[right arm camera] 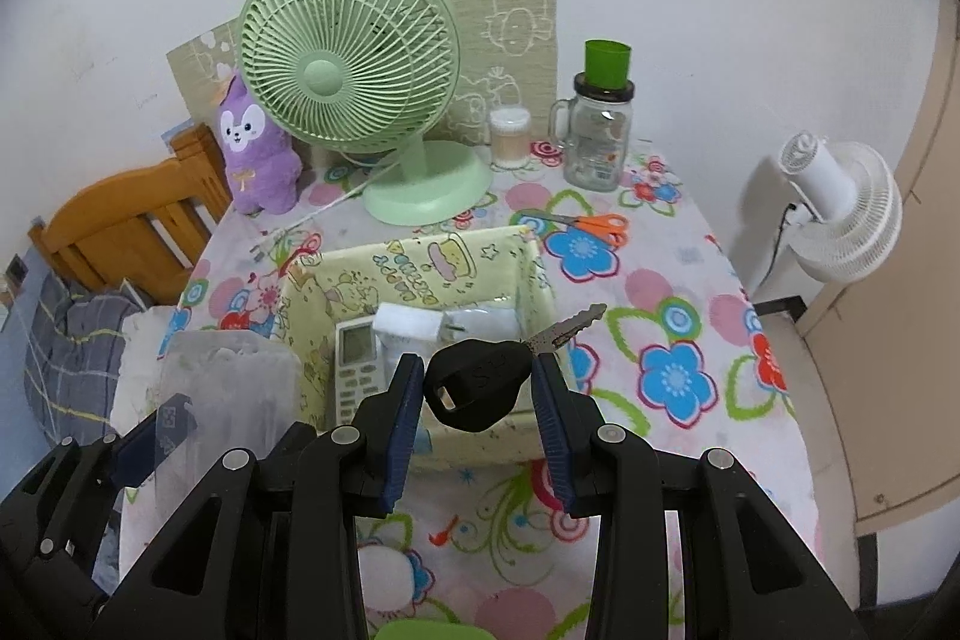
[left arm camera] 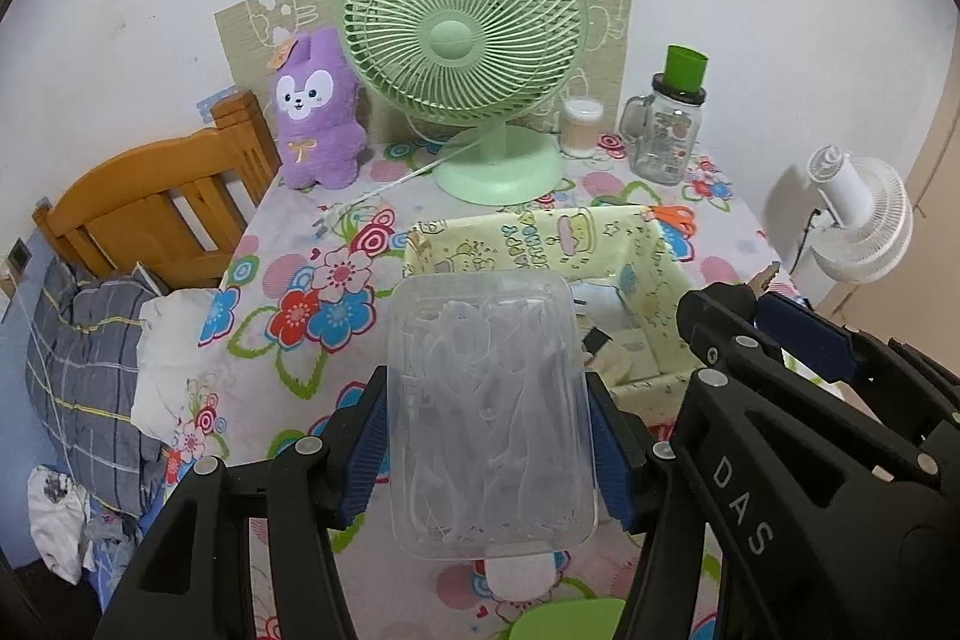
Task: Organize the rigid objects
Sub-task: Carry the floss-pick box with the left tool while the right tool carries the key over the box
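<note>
Left gripper (left arm camera: 489, 436) clamps the clear rigid plastic box (left arm camera: 492, 418) by its long sides, centre frame; light, slick, likely crushable; right gripper (right arm camera: 477, 388) pinches the black-headed metal key (right arm camera: 480, 385) above the yellow cartoon-print fabric bin (right arm camera: 420, 268).

White letters "DAS" on the black arm of the right gripper (left arm camera: 750, 304), cartoon lettering on the yellow storage box (right arm camera: 420, 274) too distorted to read, embossed mark on the black key head (right arm camera: 480, 382) unclear

Left gripper (left arm camera: 489, 451) and right gripper (right arm camera: 477, 424): black skeletal frames, silver rivets, ribbed blue pads (right arm camera: 403, 433); white "DAS" lettering at 4 o'clock.
</note>
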Tool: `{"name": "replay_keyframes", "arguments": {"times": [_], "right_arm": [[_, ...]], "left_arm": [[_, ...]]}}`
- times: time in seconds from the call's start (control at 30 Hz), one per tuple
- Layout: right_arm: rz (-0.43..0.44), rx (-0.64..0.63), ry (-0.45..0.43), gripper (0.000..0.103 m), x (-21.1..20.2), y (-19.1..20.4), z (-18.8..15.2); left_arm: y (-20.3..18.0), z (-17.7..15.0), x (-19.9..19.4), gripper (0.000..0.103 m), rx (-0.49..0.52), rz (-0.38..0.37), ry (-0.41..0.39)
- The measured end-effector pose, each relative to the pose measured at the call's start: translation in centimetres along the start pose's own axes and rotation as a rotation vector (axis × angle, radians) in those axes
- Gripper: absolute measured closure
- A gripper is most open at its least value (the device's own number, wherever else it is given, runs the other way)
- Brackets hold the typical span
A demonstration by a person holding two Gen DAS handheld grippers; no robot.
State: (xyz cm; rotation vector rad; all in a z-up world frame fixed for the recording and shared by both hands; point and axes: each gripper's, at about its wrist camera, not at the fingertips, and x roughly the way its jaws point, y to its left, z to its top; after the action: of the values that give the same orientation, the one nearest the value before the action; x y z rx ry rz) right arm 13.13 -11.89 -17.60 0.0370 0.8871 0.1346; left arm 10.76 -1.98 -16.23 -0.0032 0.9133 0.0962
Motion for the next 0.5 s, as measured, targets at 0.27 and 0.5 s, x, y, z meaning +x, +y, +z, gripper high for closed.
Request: {"name": "replay_keyframes", "arguments": {"times": [0.27, 0.5], "right_arm": [[0.037, -0.025, 0.019, 0.063, 2.8, 0.4, 1.3], [0.045, -0.026, 0.037, 0.063, 5.4, 0.0, 2.0]], "left_arm": [[0.2, 1.1, 2.0, 0.041, -0.018, 0.033, 0.005], [-0.2, 1.9, 4.5, 0.041, -0.019, 0.03, 0.024]]}}
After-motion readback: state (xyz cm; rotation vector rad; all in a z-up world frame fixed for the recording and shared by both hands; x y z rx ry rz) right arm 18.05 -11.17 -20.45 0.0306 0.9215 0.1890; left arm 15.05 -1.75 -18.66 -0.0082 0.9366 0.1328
